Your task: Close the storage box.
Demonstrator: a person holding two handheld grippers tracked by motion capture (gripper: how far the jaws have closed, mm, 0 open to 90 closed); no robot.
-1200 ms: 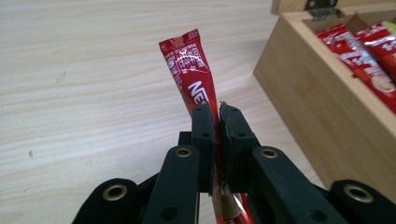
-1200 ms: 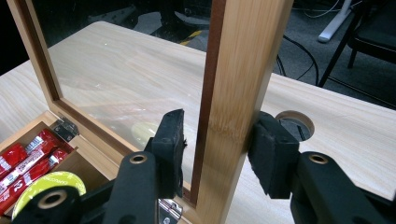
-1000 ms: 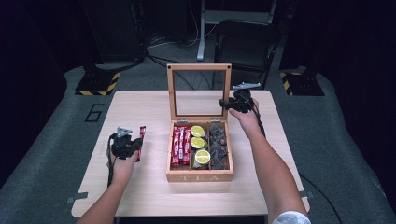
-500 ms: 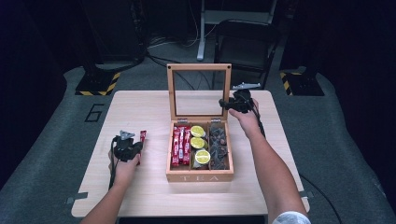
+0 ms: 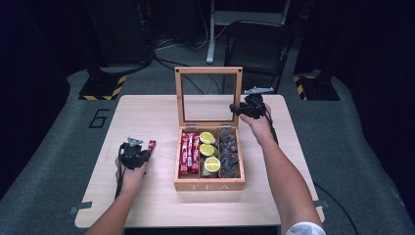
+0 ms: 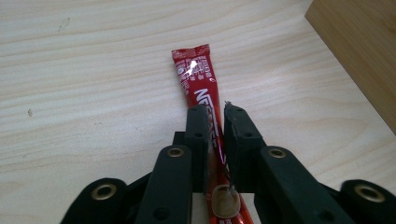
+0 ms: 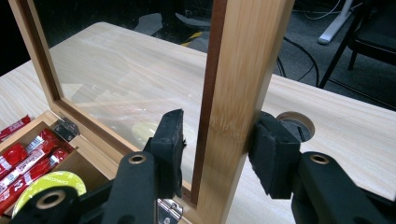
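Left gripper view: red sachet lies flat on the table between the left gripper jaws, which have just been opening and stand slightly apart.
Right gripper: clamped on the lid frame of the tea box.
Box: lid upright, sachets and lime-printed packets inside.

One wooden tea box on the bench, w/ 3 compartments. Left compartment: approx. 3 red stick sachets, hard to split them. Middle: 3 lime-green round pods. Right: dark wrapped pieces, too jumbled for a count. One more red sachet out on the bench. Two pairs of tongs, one per hand.
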